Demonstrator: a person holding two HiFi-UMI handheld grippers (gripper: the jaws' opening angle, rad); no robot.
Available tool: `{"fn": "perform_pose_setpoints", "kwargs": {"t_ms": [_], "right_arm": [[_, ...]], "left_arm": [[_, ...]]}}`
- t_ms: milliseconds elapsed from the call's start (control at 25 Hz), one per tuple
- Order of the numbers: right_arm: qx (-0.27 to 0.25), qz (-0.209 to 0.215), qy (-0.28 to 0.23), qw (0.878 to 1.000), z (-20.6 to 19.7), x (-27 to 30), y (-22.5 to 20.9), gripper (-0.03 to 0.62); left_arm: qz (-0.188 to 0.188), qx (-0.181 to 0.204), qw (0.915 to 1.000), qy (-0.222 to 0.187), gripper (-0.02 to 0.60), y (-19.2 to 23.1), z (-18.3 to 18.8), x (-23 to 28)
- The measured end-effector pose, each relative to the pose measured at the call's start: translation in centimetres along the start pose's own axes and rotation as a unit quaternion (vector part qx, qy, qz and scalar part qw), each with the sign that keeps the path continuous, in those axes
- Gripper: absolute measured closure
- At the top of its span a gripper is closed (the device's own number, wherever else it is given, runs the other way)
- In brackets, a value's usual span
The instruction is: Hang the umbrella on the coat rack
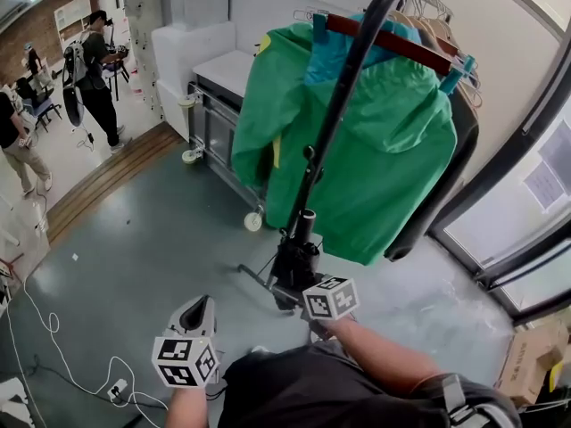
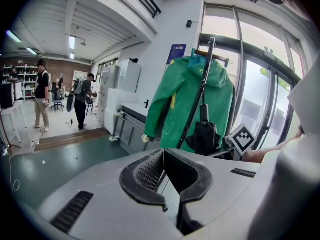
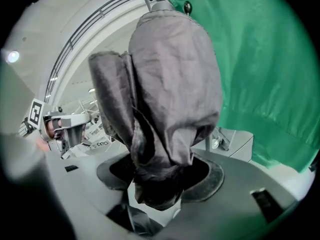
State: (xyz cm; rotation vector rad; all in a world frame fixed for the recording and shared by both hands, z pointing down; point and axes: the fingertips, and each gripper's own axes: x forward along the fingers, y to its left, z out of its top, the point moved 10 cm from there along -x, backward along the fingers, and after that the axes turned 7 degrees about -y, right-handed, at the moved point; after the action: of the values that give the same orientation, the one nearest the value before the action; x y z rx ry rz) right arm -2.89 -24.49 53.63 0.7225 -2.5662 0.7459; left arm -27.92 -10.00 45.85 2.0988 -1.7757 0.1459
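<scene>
Starting far left: a few ppl (image 1: 96,69) stand in the bg, and a white cable (image 1: 53,350) trails over the green floor. L gripper (image 1: 198,308) sits low at bottom left, jaws pressed together w/ nothing btwn them, well apart from the rack. Mid frame: the umbrella (image 1: 297,259), black and folded, stands upright just beside the coat rack (image 1: 352,69), by its slanted black pole. Can't tell if it's hooked on anything. R gripper (image 3: 160,176) is clamped on the umbrella's bunched fabric at the low end, jaws fairly wide around it. Right of that, a green jacket (image 1: 384,159) hangs off the rack's top bar, w/ glass doors (image 1: 535,203) at far right.
</scene>
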Motion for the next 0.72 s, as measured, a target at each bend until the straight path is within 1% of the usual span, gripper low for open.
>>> {"fn": "perform_pose_setpoints", "kwargs": {"t_ms": [200,320,480,720], "right_arm": [[-0.022,-0.024,-0.007,0.999,0.0,1.2,-1.6,0.359],[-0.046,-0.044,-0.014,0.998,0.4,2.2,-2.7,0.359],[-0.071,-0.070,-0.009,0.995,1.0,3.2,-4.2,0.358],[-0.087,-0.077,0.006,0.993,1.8,4.2,-5.1,0.352]], "left_arm": [[0.009,-0.006,0.9999,0.003,0.566,0.3,-0.3,-0.2],[0.010,-0.005,0.9999,0.002,0.566,0.2,-0.2,-0.3],[0.009,-0.004,1.0000,0.001,0.566,0.0,-0.4,-0.6],[0.006,0.002,1.0000,0.004,0.566,-0.3,-0.6,-0.4]]}}
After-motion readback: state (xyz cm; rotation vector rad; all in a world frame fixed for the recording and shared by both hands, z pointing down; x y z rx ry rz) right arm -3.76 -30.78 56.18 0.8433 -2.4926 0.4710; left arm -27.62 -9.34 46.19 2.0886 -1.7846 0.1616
